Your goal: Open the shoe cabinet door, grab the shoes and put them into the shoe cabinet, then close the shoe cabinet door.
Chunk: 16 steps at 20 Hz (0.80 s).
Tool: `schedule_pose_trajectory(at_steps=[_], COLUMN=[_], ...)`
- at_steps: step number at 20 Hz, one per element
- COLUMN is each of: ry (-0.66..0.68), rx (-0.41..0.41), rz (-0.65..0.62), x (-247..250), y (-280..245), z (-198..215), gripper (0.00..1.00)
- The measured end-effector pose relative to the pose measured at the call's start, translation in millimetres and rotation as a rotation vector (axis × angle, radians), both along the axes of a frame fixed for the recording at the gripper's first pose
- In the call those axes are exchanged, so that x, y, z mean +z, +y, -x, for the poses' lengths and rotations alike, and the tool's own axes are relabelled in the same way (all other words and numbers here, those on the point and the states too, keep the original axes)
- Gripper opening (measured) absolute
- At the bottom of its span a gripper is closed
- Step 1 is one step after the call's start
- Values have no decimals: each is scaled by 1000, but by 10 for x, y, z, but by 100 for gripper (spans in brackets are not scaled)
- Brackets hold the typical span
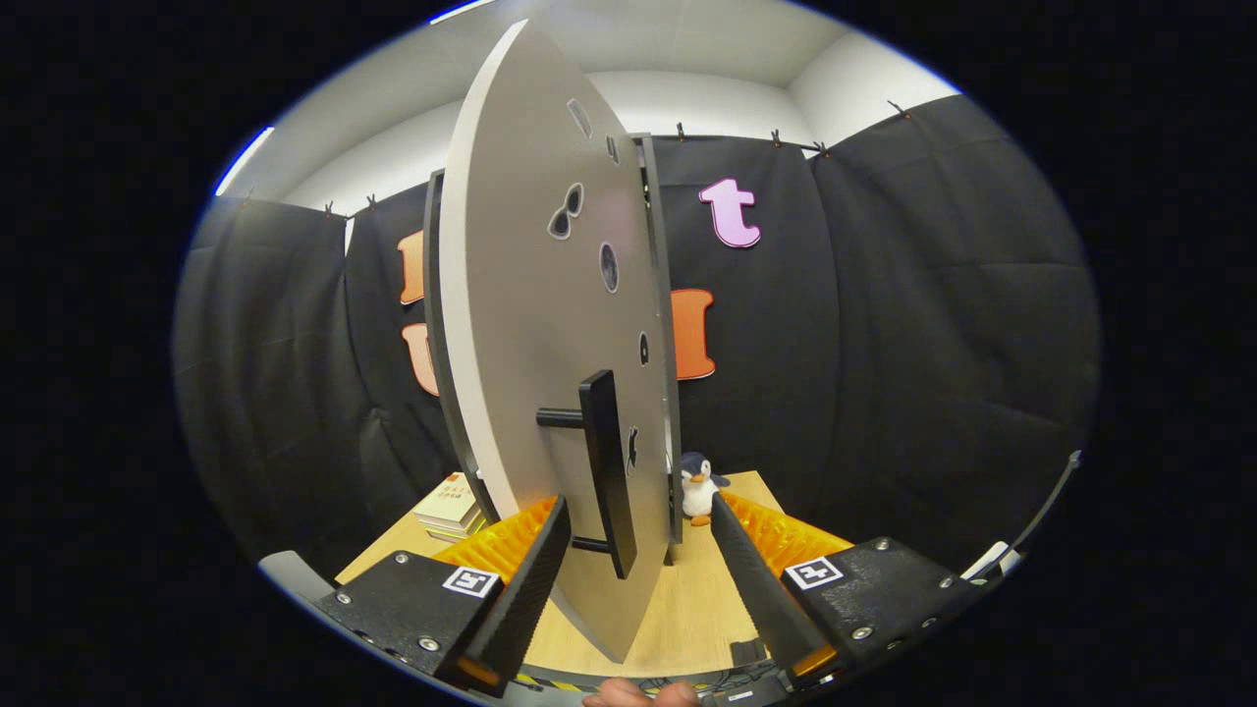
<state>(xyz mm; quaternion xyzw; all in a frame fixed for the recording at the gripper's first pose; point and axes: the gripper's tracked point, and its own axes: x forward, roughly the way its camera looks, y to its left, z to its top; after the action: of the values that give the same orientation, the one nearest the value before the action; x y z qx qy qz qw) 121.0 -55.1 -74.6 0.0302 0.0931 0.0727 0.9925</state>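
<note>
The shoe cabinet's pale grey door (530, 324) stands swung out toward me, seen nearly edge-on, with small picture stickers on its face. Its black bar handle (607, 471) sticks out low on the door and lies between my fingers, closer to the left one. My gripper (638, 503) is open, with a clear gap on each side of the handle and the fingers (751, 570) not pressing on it. The cabinet's dark frame (660, 295) shows behind the door's far edge.
The cabinet stands on a light wooden tabletop (687, 609). A small penguin plush (699, 486) sits just right of the cabinet, beyond the right finger. A stack of books (452, 506) lies to the left. A person's fingertips (638, 695) show under the gripper.
</note>
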Motion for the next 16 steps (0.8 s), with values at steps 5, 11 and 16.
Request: schedule_pose_trajectory(at_steps=[5,11,16], ry=[14,26,34], rx=[-30,-13,70], rz=[-2,9,10], x=[-11,-28,-32], y=[463,1046,1687], z=[-43,-247,-610], gripper=[91,91,92])
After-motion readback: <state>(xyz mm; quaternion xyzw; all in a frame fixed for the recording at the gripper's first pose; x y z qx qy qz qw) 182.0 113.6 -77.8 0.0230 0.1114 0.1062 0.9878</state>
